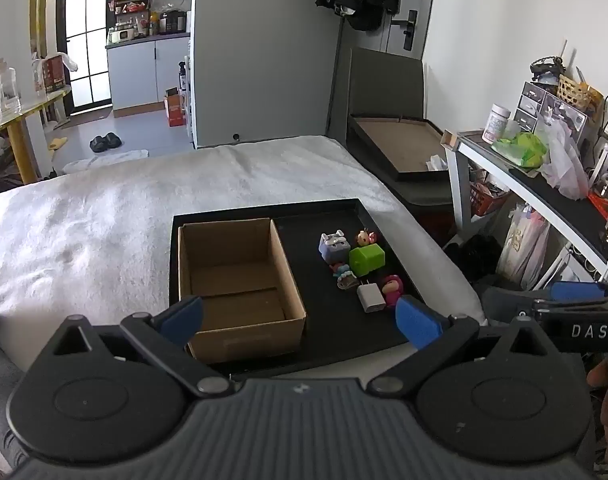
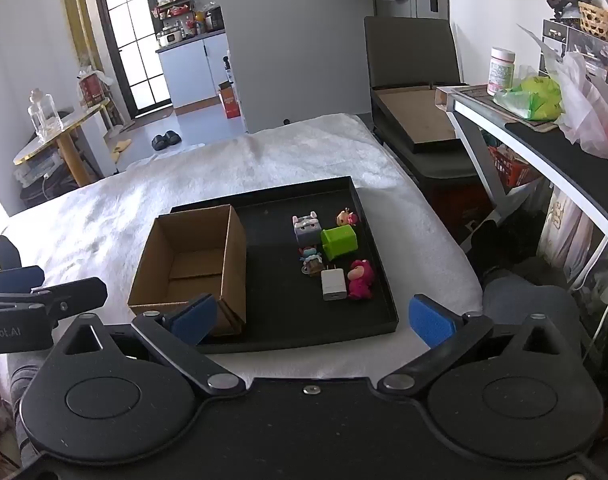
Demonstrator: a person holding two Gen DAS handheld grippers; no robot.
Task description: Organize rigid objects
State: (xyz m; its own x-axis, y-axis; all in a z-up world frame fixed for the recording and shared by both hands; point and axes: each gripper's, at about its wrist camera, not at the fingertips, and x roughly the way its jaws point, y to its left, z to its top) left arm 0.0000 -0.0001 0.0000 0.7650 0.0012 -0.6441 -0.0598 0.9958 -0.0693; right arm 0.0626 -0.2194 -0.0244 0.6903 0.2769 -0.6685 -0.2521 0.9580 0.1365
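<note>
A small home flat: white-covered bed, kitchenette counter behind, cluttered side desk.

A bed covered with a fluffy white blanket fills the foreground. Beyond it, pale grey tiled floor runs to a kitchenette with white cabinets and a black-framed glass door bright with daylight. A round yellow-legged side table stands at the left. At the right, a dark-topped white-framed desk stands beside a grey folding chair.
</note>
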